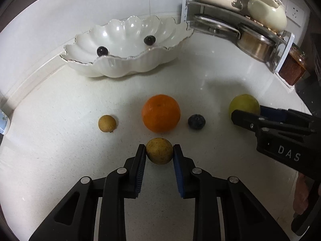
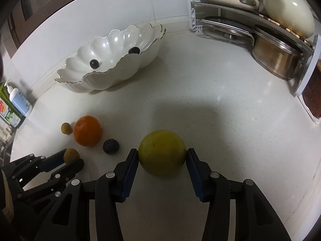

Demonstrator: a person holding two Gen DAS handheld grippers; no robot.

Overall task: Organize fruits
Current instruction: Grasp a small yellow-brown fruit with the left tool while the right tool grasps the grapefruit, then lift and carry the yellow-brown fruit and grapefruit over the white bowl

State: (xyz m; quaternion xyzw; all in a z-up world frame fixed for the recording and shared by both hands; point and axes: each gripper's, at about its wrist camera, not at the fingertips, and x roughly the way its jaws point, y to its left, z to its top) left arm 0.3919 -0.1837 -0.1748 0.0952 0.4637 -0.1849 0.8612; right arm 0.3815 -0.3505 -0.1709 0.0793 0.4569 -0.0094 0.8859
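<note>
1. Nearest, low centre of the left wrist view: the left gripper [image 1: 159, 150] has its blue pads against both sides of a small speckled brown fruit [image 1: 159, 150], pinching it. Whether the fruit is off the counter [image 1: 210, 92] I cannot tell.
2. Low centre of the right wrist view: the right gripper [image 2: 162, 157] flanks a yellow-green fruit [image 2: 162, 152]; the pads appear to touch its sides, so I judge it gripped, though it seems to sit on the counter.
3. Middle of the left view, loose on the counter: an orange [image 1: 161, 112], a dark berry [image 1: 196, 122] just to its right, and a small tan fruit [image 1: 107, 123] to its left, each apart from the others.
4. Farther back, upper left of centre: a white scalloped bowl [image 1: 112, 68] holding two dark berries [image 1: 102, 51], well apart from one another.
5. Far upper right: a dish rack [image 1: 236, 20] with pots and pale dishes; not part of the job.
6. Progress, as I judge it: early. Two berries are in the bowl; five fruits are outside it, two of them in the grippers and three untouched.
</note>
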